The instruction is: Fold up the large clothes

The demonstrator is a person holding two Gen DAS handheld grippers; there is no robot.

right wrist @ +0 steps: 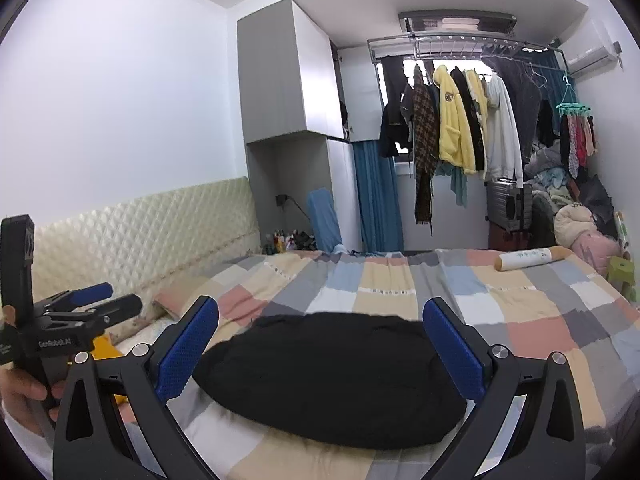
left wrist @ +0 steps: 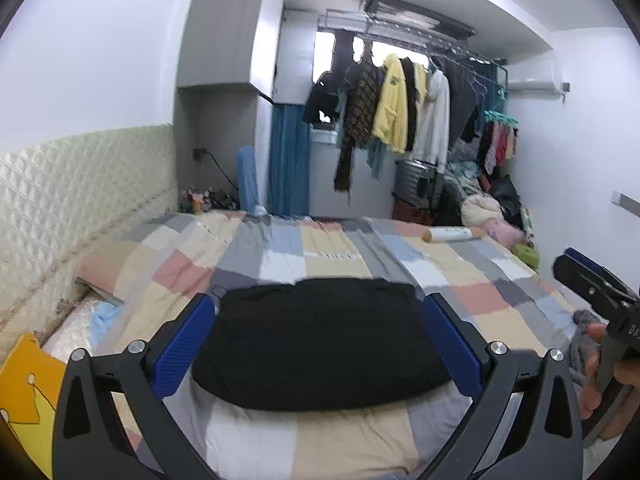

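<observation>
A black garment [left wrist: 320, 340] lies folded into a compact rectangle on the checked bedspread [left wrist: 320, 256]; it also shows in the right wrist view [right wrist: 328, 376]. My left gripper [left wrist: 320, 304] is open and empty, held above the garment's near side with its blue pads apart. My right gripper [right wrist: 320, 308] is open and empty too, also above the garment. The right gripper shows at the right edge of the left wrist view [left wrist: 592, 280]. The left gripper shows at the left of the right wrist view [right wrist: 104, 300].
A quilted cream headboard [right wrist: 140, 232] runs along the left. A rolled white tube [right wrist: 528, 258] lies at the bed's far right. A rack of hanging clothes [right wrist: 460, 120], a suitcase [right wrist: 508, 204] and piled laundry stand beyond the bed. A yellow object [left wrist: 28, 392] sits at near left.
</observation>
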